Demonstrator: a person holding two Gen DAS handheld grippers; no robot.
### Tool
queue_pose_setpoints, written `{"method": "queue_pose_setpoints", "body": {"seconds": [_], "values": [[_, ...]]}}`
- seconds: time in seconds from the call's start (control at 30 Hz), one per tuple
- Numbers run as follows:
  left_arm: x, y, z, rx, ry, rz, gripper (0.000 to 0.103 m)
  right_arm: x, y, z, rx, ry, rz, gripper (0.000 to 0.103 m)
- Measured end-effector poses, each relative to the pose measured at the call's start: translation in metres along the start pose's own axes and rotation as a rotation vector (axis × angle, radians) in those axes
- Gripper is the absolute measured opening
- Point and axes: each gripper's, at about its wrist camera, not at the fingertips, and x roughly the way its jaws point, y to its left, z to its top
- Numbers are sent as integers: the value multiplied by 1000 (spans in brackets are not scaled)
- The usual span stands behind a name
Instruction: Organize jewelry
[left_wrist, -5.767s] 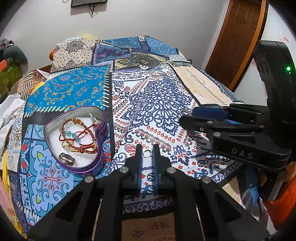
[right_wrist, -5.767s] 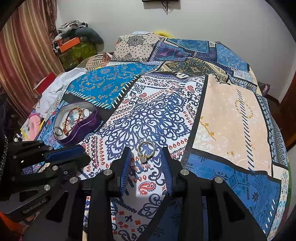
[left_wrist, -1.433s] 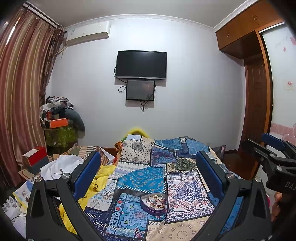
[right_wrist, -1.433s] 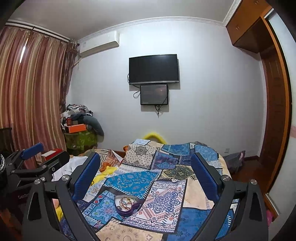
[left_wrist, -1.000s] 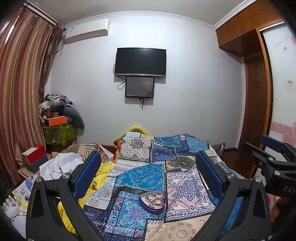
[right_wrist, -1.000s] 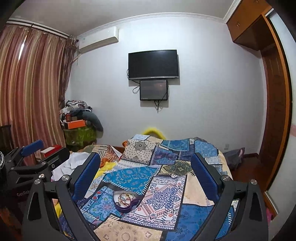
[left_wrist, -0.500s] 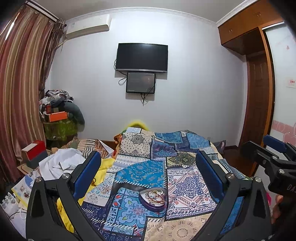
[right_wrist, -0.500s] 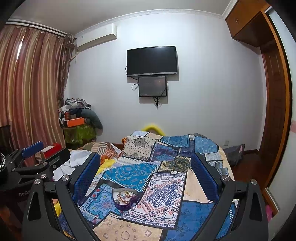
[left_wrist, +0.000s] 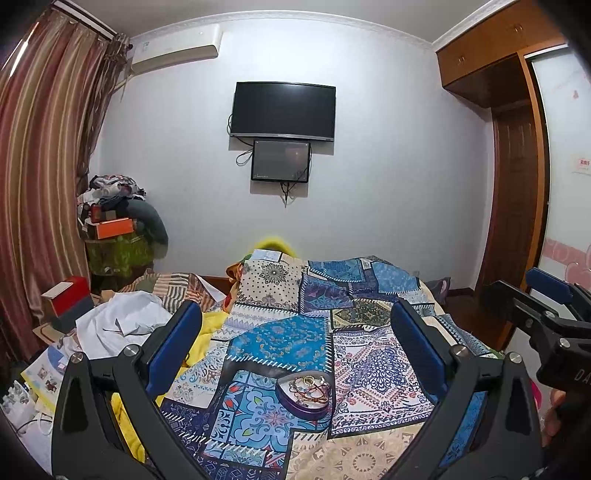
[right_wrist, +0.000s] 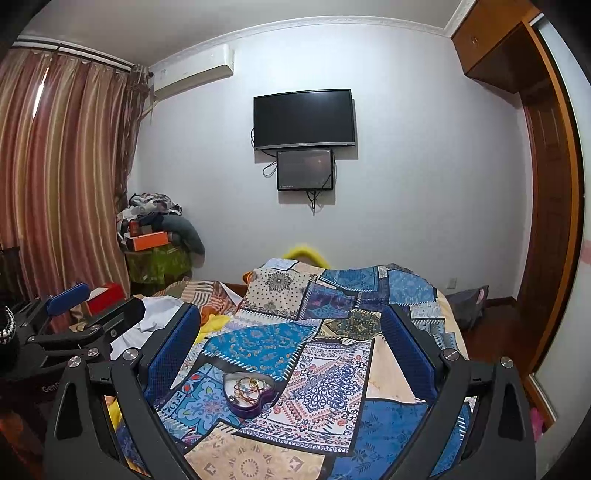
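Left gripper: raised above the near end of the bed, fingers spread wide with nothing between them; blue pads face inward.
Right gripper: also held high, fingers wide apart and empty; it shows at the right edge of the left view.
Tin: purple, heart-shaped, lying on the quilt near the bed's near end, framed between each gripper's fingers but well below them.
Jewelry: red cord bracelets, gold rings and a silvery ring, all inside the tin; finer detail is too small to tell.
Quilt: blue, white and tan patchwork covering the bed.
Hand: a bit of it shows at the right edge, behind the right gripper's body.
Far wall: a TV with a smaller screen just under it.
Left side: striped curtain, a pile of clothes, an orange box, white cloth on the bed's left edge.
Right side: wooden door.
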Motion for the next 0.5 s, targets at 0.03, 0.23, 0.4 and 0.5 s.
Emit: {"method": "queue_pose_setpoints", "body": {"seconds": [0.03, 0.23, 0.4, 0.5], "values": [[0, 0, 0, 1, 0, 0, 103, 0, 0, 0, -1, 1, 0, 97], [0, 0, 0, -2, -1, -2, 103, 0, -1, 0, -1, 3, 1, 97], [0, 0, 0, 2, -2, -10, 103, 1, 0, 0, -3, 2, 0, 97], [0, -2, 0, 7, -2, -14, 103, 1, 0, 0, -2, 2, 0, 97]]}}
